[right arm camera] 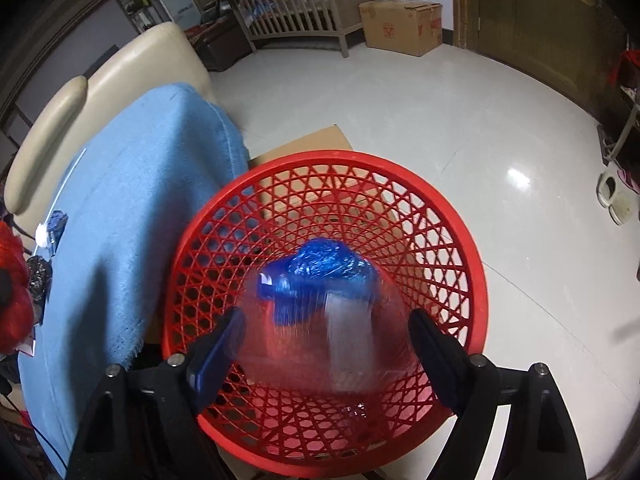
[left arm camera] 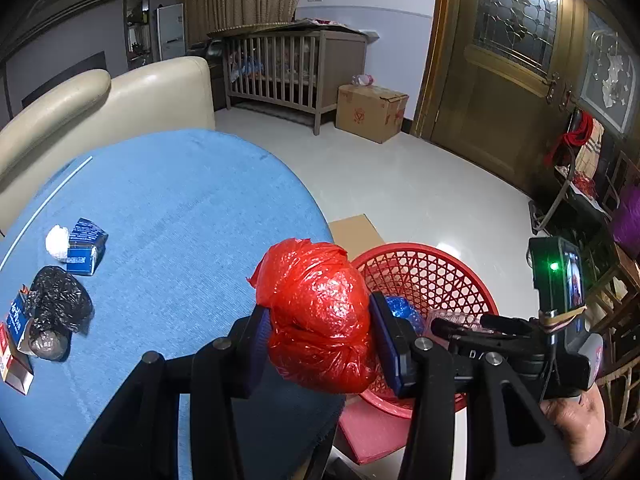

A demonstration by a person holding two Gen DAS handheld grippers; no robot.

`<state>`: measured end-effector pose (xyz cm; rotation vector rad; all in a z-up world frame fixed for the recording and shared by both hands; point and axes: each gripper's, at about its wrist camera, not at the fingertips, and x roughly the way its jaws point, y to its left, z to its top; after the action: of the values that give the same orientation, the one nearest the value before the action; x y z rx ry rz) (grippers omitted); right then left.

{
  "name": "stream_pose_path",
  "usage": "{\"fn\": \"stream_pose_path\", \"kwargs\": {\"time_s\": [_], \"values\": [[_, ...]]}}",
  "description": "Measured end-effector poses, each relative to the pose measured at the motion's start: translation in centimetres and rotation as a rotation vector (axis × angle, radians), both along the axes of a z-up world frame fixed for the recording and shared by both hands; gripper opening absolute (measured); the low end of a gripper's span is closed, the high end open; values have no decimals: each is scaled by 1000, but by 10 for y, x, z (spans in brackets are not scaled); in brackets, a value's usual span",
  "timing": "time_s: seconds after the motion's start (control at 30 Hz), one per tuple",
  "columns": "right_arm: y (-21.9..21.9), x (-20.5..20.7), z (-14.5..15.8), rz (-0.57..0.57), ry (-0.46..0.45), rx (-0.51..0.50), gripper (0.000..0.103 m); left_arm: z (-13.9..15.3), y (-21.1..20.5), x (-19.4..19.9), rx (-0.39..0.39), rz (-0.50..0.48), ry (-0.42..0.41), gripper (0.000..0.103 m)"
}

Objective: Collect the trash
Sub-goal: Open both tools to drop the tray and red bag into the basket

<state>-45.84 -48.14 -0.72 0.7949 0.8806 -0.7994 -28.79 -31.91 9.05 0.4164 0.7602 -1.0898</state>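
Note:
My left gripper (left arm camera: 320, 340) is shut on a crumpled red plastic bag (left arm camera: 320, 312) and holds it over the edge of the blue-covered table (left arm camera: 180, 220), beside the red mesh basket (left arm camera: 424, 264). My right gripper (right arm camera: 324, 340) is open above the basket (right arm camera: 472, 280). A clear plastic piece (right arm camera: 320, 340) shows blurred between its fingers, apart from them, over the basket. A blue crumpled bag (right arm camera: 324, 264) lies in the basket. A black bag (left arm camera: 56, 312), blue cartons (left arm camera: 84, 244), a white wad (left arm camera: 58, 242) and a red-white box (left arm camera: 12, 364) lie on the table.
A cream sofa (left arm camera: 120, 100) stands behind the table. Flat cardboard (right arm camera: 304, 144) lies under the basket on the white tile floor. A wooden crib (left arm camera: 288, 68) and a cardboard box (left arm camera: 372, 112) stand by the far wall. A wooden door is at the right.

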Motion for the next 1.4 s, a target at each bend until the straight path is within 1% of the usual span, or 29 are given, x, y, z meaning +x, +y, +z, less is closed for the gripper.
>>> {"fn": "stream_pose_path", "kwargs": {"time_s": [0.43, 0.7, 0.8, 0.87, 0.9, 0.93, 0.97, 1.0, 1.03, 1.13, 1.4], "values": [[-18, -30, 39, -116, -108, -76, 86, -12, -21, -20, 42, -87, 26, 49], [-21, -43, 51, -161, -146, -100, 86, -28, -43, -38, 91, -152, 60, 49], [-23, -47, 50, -174, -155, -101, 86, -34, -50, -44, 108, -168, 68, 49], [-24, -50, 53, -182, -160, -105, 86, -37, -53, -47, 116, -182, 76, 51], [-24, -51, 53, -186, -160, -106, 86, -39, -55, -48, 119, -187, 82, 54], [-24, -53, 53, -191, -162, -107, 86, -40, -57, -48, 127, -185, 84, 62], [-24, -54, 53, -194, -164, -105, 86, -41, -58, -48, 127, -183, 87, 66], [-24, -56, 53, -197, -166, -104, 86, -41, -57, -47, 124, -180, 88, 72], [-24, -56, 53, -199, -166, -103, 86, -41, -56, -45, 123, -173, 88, 75], [-24, -55, 54, -198, -167, -104, 86, -38, -51, -38, 117, -155, 101, 75], [-16, -35, 56, -153, -167, -103, 86, -30, -28, 1, 70, -42, 146, 75]]}}
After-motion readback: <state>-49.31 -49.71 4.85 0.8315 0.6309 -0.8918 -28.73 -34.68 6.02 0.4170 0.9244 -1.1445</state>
